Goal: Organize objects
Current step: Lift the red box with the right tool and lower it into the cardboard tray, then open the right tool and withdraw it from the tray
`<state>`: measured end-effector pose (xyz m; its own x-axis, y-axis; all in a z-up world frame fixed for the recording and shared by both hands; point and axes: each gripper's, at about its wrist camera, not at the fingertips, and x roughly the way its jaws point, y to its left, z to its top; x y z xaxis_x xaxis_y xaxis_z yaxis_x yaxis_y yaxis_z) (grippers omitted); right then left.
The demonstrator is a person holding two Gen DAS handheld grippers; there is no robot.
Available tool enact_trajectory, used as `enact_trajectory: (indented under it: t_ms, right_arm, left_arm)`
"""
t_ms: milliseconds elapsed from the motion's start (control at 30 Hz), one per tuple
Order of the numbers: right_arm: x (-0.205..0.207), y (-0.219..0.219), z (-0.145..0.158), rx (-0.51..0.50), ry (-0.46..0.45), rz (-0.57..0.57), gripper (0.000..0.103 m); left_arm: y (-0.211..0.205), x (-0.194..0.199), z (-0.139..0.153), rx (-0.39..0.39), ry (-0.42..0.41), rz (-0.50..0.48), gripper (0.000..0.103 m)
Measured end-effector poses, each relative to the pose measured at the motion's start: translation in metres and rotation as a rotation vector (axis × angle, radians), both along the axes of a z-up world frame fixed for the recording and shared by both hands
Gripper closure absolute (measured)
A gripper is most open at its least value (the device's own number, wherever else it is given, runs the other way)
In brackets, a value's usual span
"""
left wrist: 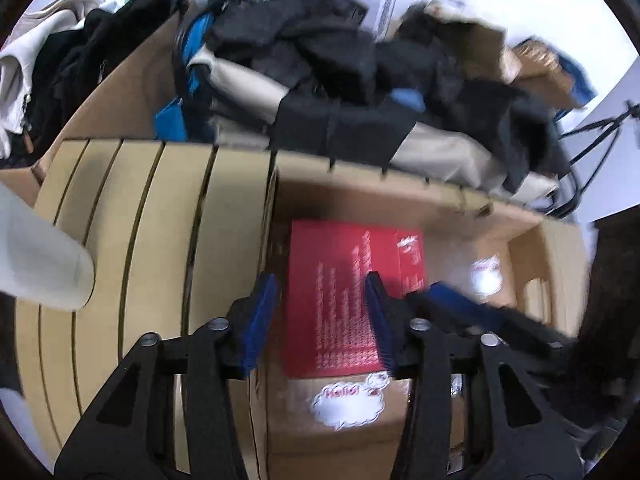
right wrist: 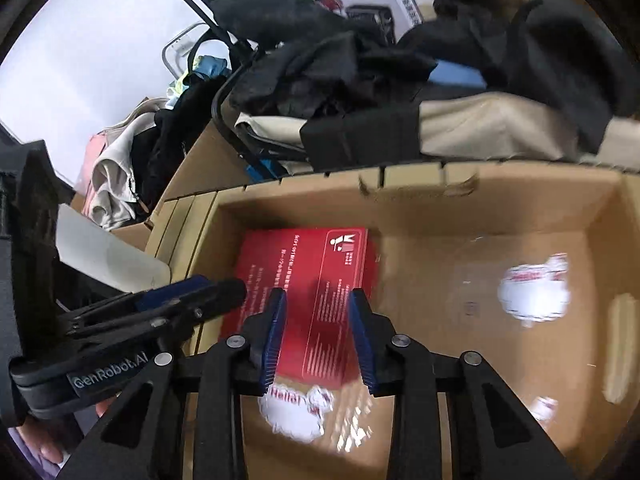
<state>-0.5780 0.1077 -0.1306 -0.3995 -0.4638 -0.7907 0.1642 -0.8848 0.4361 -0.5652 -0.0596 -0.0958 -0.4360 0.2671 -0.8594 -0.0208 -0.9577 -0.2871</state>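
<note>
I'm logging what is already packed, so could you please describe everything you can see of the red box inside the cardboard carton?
The red box is a flat rectangular carton, apparently printed cardboard, with white text and a small white pictogram near one corner; motion blur makes the print unreadable. It lies flat on the floor of the open cardboard carton, close to a corner. Both open grippers, left gripper and right gripper, hang above it without gripping it.

Landmark: open cardboard box (right wrist: 420, 200). Inside, on its floor by the left wall: flat printed card (right wrist: 304, 280), lying over part of a sticker (right wrist: 296, 412). To the card's right, on the floor: second sticker (right wrist: 534, 292). Behind the box's far wall: heap of clothing (right wrist: 360, 64), with a printed carton (right wrist: 380, 0) farther behind.
</note>
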Motion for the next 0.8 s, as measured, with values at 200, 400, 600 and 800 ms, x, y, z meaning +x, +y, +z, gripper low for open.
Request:
enact_trajectory:
  t_ms: [200,400,600,800]
  right_arm:
    - [0.027,0.013,0.040,0.054,0.117,0.043,0.066]
    - [0.105,0.077,0.155,0.250,0.282,0.019,0.053]
    - [0.204,0.128,0.256,0.393,0.379,0.024,0.017]
    - [0.309,0.156,0.338,0.512,0.491,0.030,0.017]
  left_arm:
    - [-0.019,0.035,0.053,0.019,0.116,0.011,0.036]
    - [-0.037,0.118,0.159,-0.127,0.267,-0.028,0.020]
    - [-0.041,0.218,0.260,-0.256,0.281,-0.018,0.000]
    - [-0.036,0.294,0.331,-0.278,0.334,-0.057,0.000]
